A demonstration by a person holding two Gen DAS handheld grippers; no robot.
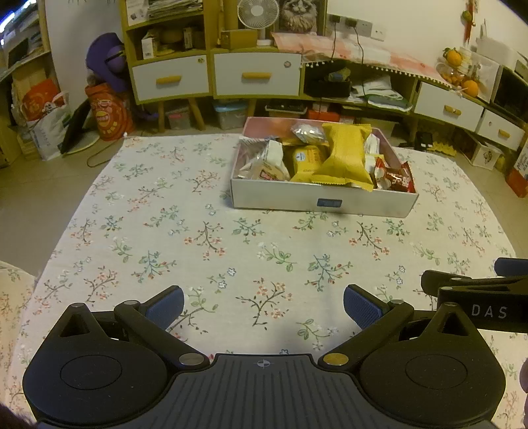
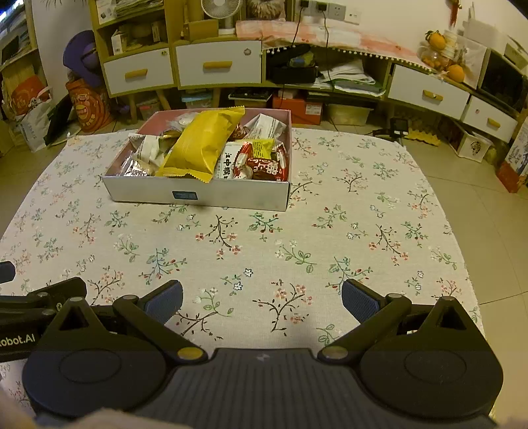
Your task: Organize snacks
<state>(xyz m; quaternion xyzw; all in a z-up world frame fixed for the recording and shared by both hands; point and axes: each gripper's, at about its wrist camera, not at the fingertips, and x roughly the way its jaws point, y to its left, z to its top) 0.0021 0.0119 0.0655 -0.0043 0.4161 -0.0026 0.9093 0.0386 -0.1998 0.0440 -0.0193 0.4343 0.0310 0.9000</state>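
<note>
left wrist view: left gripper [image 1: 263, 305] fingers wide, empty above floral tablecloth [image 1: 231, 237]; right gripper [image 2: 262, 302] fingers likewise.

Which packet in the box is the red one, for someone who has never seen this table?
On the floral tablecloth stands a shallow white box full of snack packets. Look in its front right corner: the red packet lies there, beside the big yellow bag. It is the only dark red wrapper, with white lettering.

Wooden cabinets [image 1: 214, 76] with white drawers line the white wall [image 2: 379, 13] above seemingly tiled floor [image 2: 495, 211].
</note>
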